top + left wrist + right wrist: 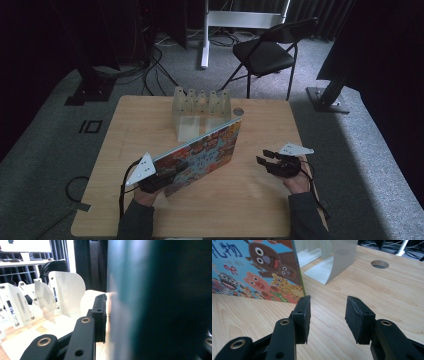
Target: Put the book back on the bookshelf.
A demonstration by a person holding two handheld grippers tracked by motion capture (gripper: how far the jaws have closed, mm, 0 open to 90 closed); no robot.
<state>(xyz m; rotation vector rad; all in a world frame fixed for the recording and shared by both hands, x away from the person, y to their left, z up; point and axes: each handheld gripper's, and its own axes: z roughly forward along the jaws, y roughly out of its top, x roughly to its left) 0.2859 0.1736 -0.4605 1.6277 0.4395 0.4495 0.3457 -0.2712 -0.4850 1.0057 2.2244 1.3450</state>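
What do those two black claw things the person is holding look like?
Each gripper is black, with two flat rectangular jaws, brass-ringed pivots and a trailing black cable. The left gripper and right gripper both carry a pale grey three-cornered plate dotted with small holes. The person's sleeves are dark grey.

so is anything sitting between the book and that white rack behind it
Nothing visible does. The picture book stands on edge in the left claw, and the wooden table between its far end and the white rack looks bare. The right claw hangs open off to the side, apart from the book.
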